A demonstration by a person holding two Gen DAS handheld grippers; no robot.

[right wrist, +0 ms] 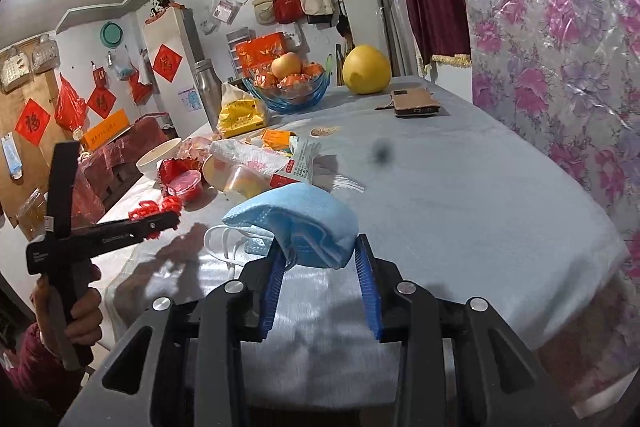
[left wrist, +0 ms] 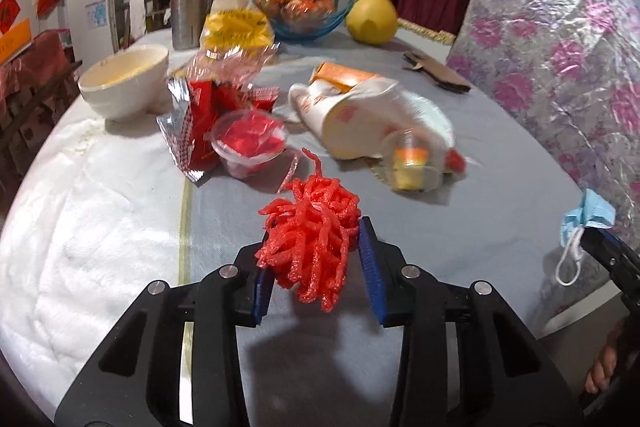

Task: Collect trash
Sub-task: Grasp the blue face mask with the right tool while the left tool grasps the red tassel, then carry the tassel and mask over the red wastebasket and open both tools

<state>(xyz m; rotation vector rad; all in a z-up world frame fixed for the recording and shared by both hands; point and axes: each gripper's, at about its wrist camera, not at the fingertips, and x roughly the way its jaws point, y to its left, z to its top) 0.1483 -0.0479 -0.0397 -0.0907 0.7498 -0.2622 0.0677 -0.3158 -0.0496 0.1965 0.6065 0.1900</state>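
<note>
A red foam fruit net (left wrist: pixel 312 247) hangs just above the grey tablecloth (left wrist: pixel 480 155), and my left gripper (left wrist: pixel 316 233) is shut on it with both blue pads pressing its sides. The right wrist view shows that net (right wrist: pixel 160 207) at the left gripper's tip (right wrist: pixel 168 221), held by a person's hand. My right gripper (right wrist: pixel 320 245) is shut on a crumpled blue face mask (right wrist: pixel 296 219) whose white ear loops (right wrist: pixel 224 243) dangle to the left. In the left wrist view the mask (left wrist: pixel 588 219) appears at the far right.
A litter pile lies mid-table: a red wrapper (left wrist: pixel 192 119), a clear cup with red scraps (left wrist: pixel 250 139), a white bag (left wrist: pixel 360 119) and a small cup (left wrist: pixel 412 163). Behind it stand a white bowl (left wrist: pixel 128 79), a fruit bowl (left wrist: pixel 300 23), a pomelo (left wrist: pixel 372 19) and a phone (right wrist: pixel 416 103).
</note>
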